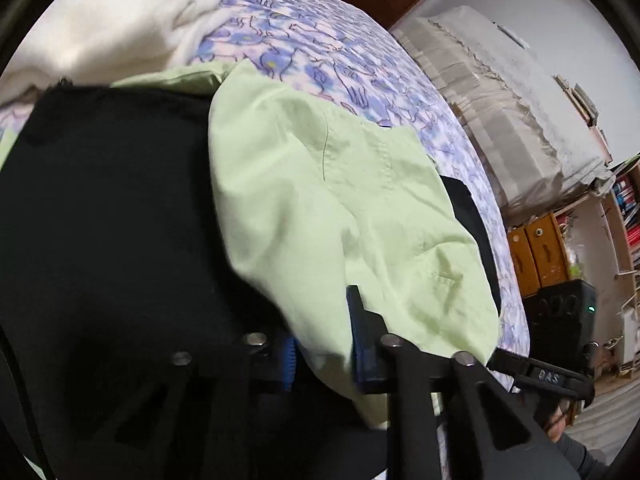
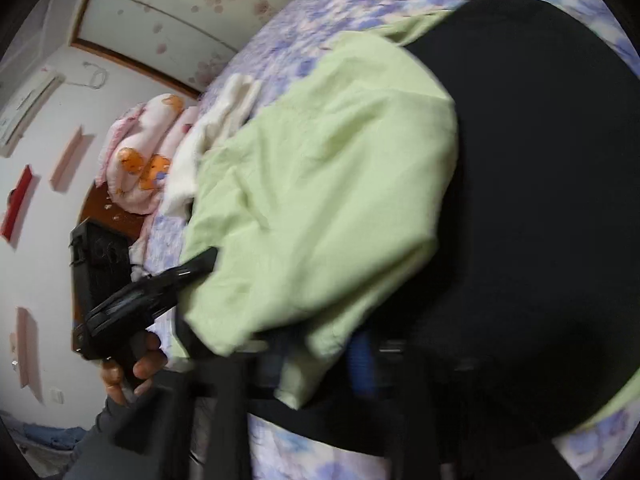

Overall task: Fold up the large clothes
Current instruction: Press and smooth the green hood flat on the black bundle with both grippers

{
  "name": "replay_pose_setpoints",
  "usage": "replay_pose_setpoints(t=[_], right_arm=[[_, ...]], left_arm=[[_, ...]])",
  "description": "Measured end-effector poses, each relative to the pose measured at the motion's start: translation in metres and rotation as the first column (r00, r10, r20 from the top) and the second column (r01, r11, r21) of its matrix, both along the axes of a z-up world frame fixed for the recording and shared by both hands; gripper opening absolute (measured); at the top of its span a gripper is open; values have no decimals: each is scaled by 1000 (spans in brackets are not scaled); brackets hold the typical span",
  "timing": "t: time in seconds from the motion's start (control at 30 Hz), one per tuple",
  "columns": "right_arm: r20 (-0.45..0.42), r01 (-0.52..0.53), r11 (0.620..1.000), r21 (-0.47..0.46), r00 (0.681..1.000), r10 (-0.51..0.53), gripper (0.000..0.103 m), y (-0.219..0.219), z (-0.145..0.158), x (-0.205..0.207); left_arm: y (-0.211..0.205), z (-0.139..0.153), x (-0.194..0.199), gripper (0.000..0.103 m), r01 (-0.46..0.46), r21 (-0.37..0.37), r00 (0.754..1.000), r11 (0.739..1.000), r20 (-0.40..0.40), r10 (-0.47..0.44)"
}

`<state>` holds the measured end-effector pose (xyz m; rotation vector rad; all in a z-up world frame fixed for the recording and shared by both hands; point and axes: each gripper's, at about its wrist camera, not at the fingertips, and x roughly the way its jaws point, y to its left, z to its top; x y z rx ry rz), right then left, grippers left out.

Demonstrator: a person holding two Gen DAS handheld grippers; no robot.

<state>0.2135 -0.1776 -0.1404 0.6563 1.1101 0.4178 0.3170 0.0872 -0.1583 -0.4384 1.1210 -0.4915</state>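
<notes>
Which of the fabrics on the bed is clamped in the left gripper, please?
The light green garment: its edge runs between the left gripper fingers. The black garment lies beside it, and the white cloth lies farther back.

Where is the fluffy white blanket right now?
The white blanket lies bunched at the top left of the left wrist view, on the flowery bedspread, just beyond the green garment and the black garment.

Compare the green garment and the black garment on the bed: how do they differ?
The green garment is pale and shows seams and creases; the black garment is so dark that no detail shows. The green garment lies on top, draped over part of the black garment. The left gripper has green cloth between its jaws; the black garment lies beside them. Both rest on the flowered bedspread.
</notes>
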Motion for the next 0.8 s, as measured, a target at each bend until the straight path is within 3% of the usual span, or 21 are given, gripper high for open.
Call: replay_pose_setpoints(t=[0.07, 0.13, 0.2, 0.27, 0.3, 0.37, 0.43, 0.57, 0.7, 0.8], right_arm=[[58, 6, 1000, 17, 998, -7, 14, 11, 11, -3], [84, 0, 1000, -10, 996, 1, 14, 22, 11, -3], [10, -33, 986, -165, 999, 35, 16, 37, -12, 0], [10, -46, 981, -188, 999, 48, 17, 38, -18, -5], [10, -52, 980, -192, 998, 55, 23, 39, -15, -6], [-5, -57, 968, -244, 998, 58, 32, 37, -3, -9], [2, -62, 950, -306, 998, 65, 35, 32, 11, -15], [45, -29, 910, -414, 998, 52, 35, 19, 42, -30], [181, 75, 903, -424, 983, 4, 35, 4, 68, -42], [260, 78, 897, -435, 965, 43, 35, 25, 80, -33]], left_arm=[[7, 9, 5, 16, -36, 29, 998, 999, 53, 34], [19, 1, 9, 17, -68, 56, 997, 996, 48, 65], [27, -20, 13, 19, -73, 83, 997, 994, -16, 74], [30, -22, 6, 20, -77, 85, 997, 993, -15, 79], [29, -18, 2, 22, -78, 96, 997, 992, -10, 79], [26, -10, -5, 35, -90, 145, 996, 985, -11, 92], [28, 3, -18, 55, -123, 192, 992, 974, 22, 121], [26, 38, -52, 56, -196, 269, 978, 943, 127, 167], [10, 64, -73, 56, -217, 258, 962, 941, 220, 162], [-10, 74, -79, 53, -207, 255, 954, 945, 268, 137]])
